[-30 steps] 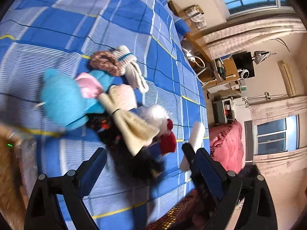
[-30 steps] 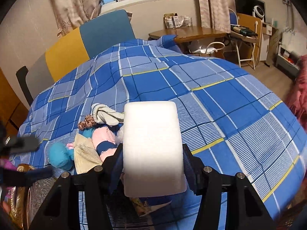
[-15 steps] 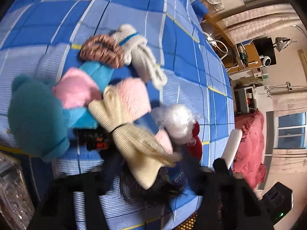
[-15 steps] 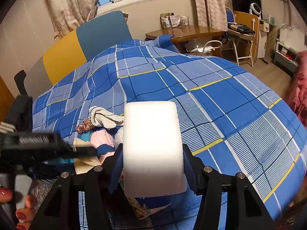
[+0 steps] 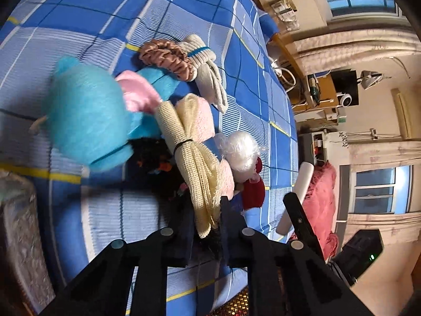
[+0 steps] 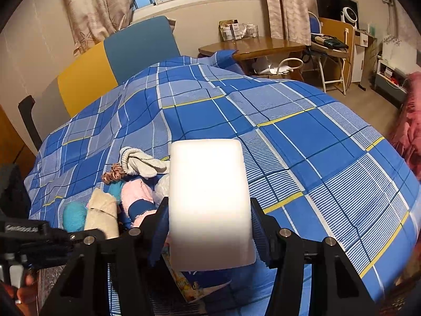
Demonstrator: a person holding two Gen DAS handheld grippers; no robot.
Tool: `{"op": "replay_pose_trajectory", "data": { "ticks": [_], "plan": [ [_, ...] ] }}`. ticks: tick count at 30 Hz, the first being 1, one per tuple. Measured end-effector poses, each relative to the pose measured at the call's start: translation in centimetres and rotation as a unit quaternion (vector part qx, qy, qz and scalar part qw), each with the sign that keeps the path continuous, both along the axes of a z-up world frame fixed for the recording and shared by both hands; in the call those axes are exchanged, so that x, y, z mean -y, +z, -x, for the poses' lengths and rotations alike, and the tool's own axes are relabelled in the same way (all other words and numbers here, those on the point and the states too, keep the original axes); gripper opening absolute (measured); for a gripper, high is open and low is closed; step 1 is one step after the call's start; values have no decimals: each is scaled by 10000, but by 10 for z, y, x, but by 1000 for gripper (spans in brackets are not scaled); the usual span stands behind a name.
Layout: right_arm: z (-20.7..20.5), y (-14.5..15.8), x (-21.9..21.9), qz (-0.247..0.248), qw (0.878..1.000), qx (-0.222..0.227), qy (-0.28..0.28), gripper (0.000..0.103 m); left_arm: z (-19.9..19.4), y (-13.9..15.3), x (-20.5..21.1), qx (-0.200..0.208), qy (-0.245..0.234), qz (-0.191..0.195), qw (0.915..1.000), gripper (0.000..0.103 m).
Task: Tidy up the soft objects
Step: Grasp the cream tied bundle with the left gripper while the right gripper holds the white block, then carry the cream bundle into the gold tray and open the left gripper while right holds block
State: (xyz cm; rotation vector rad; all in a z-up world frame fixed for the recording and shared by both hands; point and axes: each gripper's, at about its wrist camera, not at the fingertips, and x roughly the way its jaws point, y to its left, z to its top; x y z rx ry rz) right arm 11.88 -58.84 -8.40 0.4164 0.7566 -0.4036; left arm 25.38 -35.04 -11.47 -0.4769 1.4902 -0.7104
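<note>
A pile of soft things lies on the blue plaid bedspread (image 5: 79,13): a turquoise plush (image 5: 86,121), a pink plush (image 5: 136,94), a brown scrunchie (image 5: 165,55), a white sock (image 5: 208,73), a clear plastic ball (image 5: 242,150) and a black fuzzy item (image 5: 152,152). My left gripper (image 5: 206,218) is shut on the near end of a tied cream mesh cloth (image 5: 194,163), with black fuzz beside it. My right gripper (image 6: 208,210) is shut on a white foam block (image 6: 208,197) held above the bed's near edge, just right of the pile.
An ornate patterned box (image 5: 21,237) stands at the bed's near left corner. A colourful booklet (image 6: 194,287) lies under the foam block. Beyond the bed are a wooden table (image 6: 263,47), a folding chair (image 6: 331,60) and a pink blanket (image 6: 407,137).
My left gripper dropped onto the pile and its jaws went from wide open to shut on the cream cloth's end. The right gripper and its foam block stayed still.
</note>
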Motion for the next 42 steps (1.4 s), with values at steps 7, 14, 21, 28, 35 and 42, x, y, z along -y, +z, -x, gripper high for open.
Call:
{"op": "replay_pose_trajectory", "data": {
  "ticks": [7, 14, 21, 28, 35, 42],
  "plan": [
    [-4, -1, -10, 112, 9997, -28, 232, 57, 19, 24, -28, 302, -49, 253, 9992, 15],
    [-4, -1, -17, 311, 9989, -67, 333, 57, 34, 55, -61, 620, -54, 535, 9966, 15],
    [-3, -3, -23, 500, 9980, -162, 355, 57, 55, 95, -101, 1185, -156, 759, 9899, 15],
    [1, 3, -30, 776, 9964, -95, 339, 57, 68, 131, -173, 1723, -102, 774, 9819, 15],
    [4, 8, -31, 1034, 9944, -2, 226, 57, 60, 139, -272, 1974, 296, 381, 9791, 15],
    [9, 22, -52, 1619, 9856, 340, 342, 57, 41, 87, -375, 1542, 935, -397, 9828, 15]
  ]
}}
